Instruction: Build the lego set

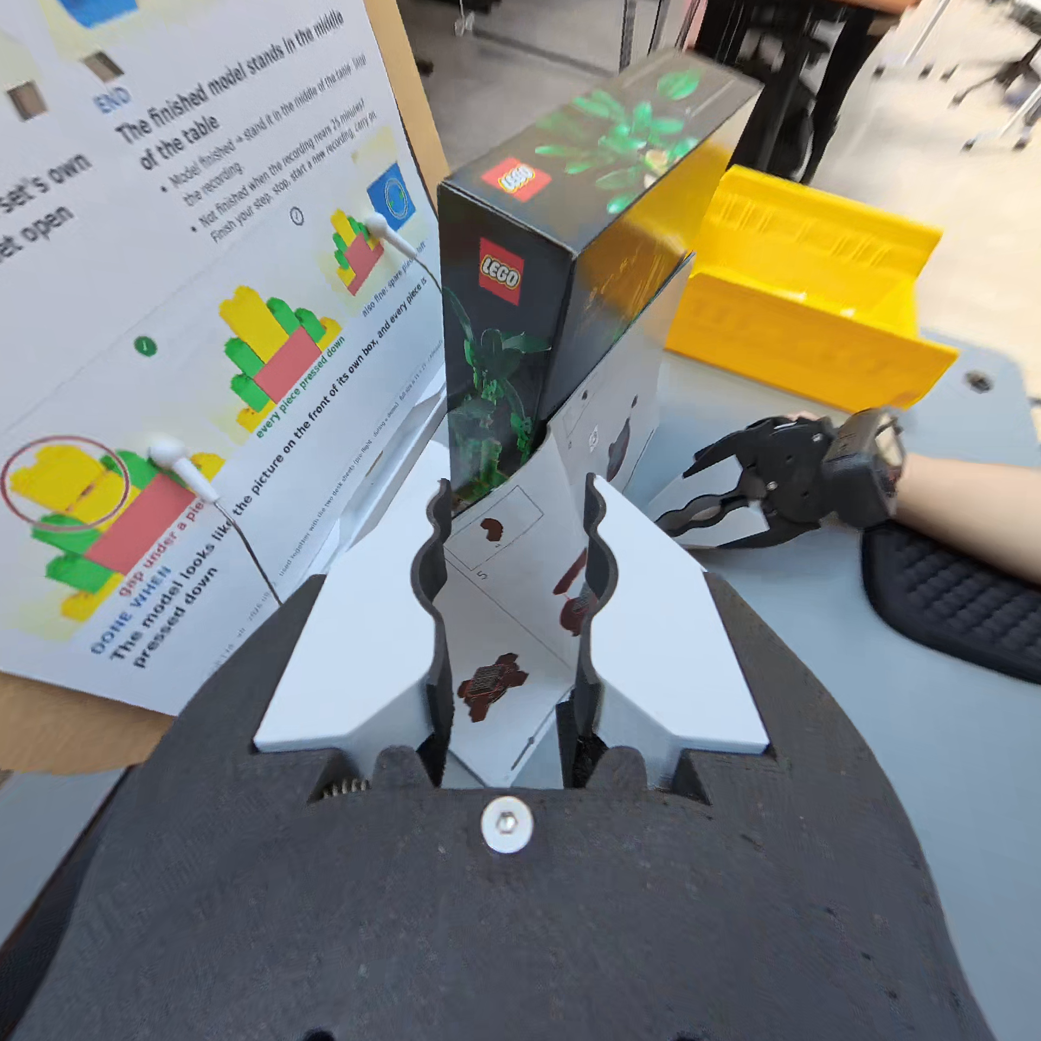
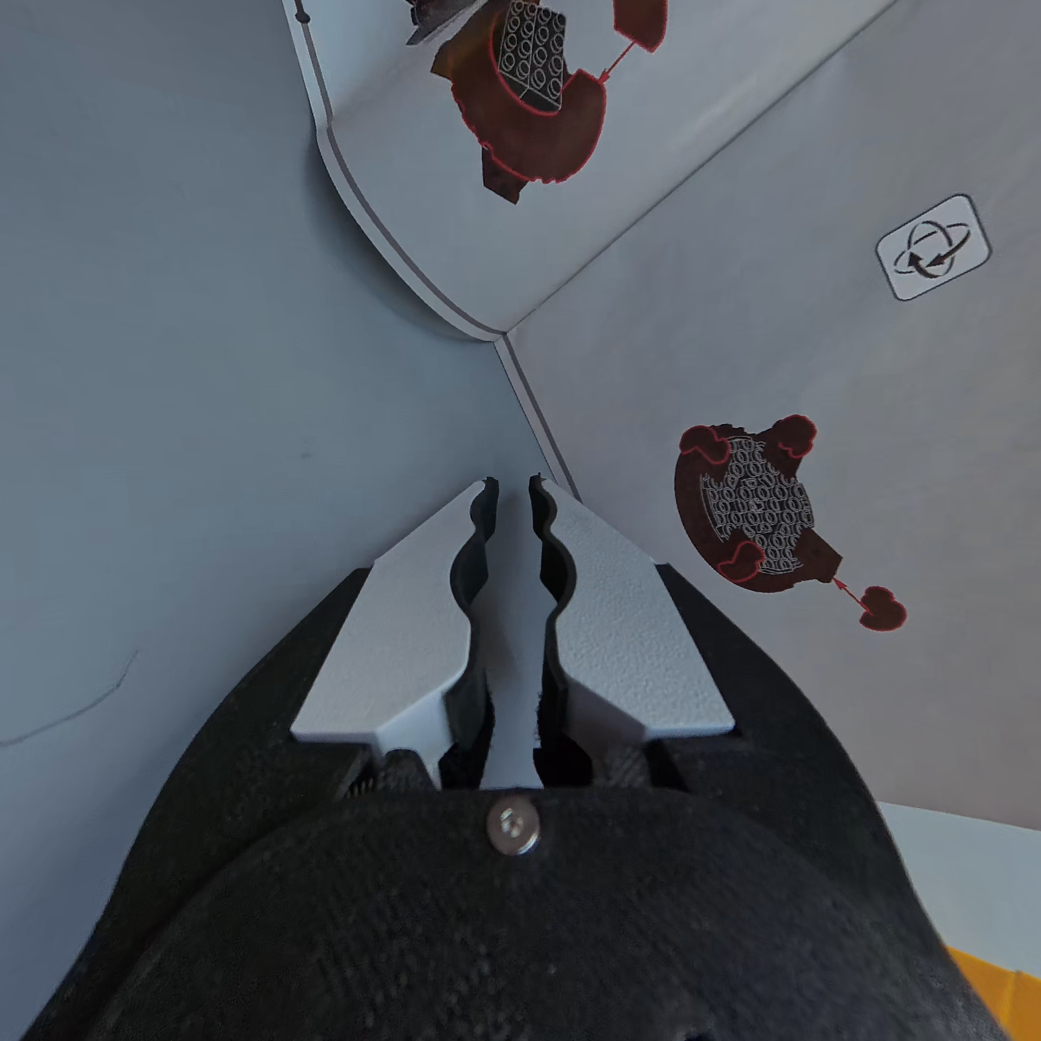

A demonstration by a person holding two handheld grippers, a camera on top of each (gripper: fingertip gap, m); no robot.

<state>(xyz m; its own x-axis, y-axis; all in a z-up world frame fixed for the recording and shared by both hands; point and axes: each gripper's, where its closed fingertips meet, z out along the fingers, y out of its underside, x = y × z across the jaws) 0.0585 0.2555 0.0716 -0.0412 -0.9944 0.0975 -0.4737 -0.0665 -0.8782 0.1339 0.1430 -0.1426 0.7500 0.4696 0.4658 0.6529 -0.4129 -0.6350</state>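
Straddling the thin, floppy instruction booklet [image 1: 507,608], left gripper [image 1: 515,495] gapes; right gripper [image 2: 514,479], slightly parted, holds nothing; best pinched at its stiffer fold.

This looks like an office or lab set up for recorded assembly work; a grey table [image 1: 845,704] fills the near ground, with a printed instruction sheet [image 1: 186,315] propped on a brown board at the left; a yellow plastic bin [image 1: 800,293] sits at the far right of the table; beyond it, blurred, are a pale floor, dark desk legs [image 1: 788,84] and what may be a wheeled chair base [image 1: 1002,73].
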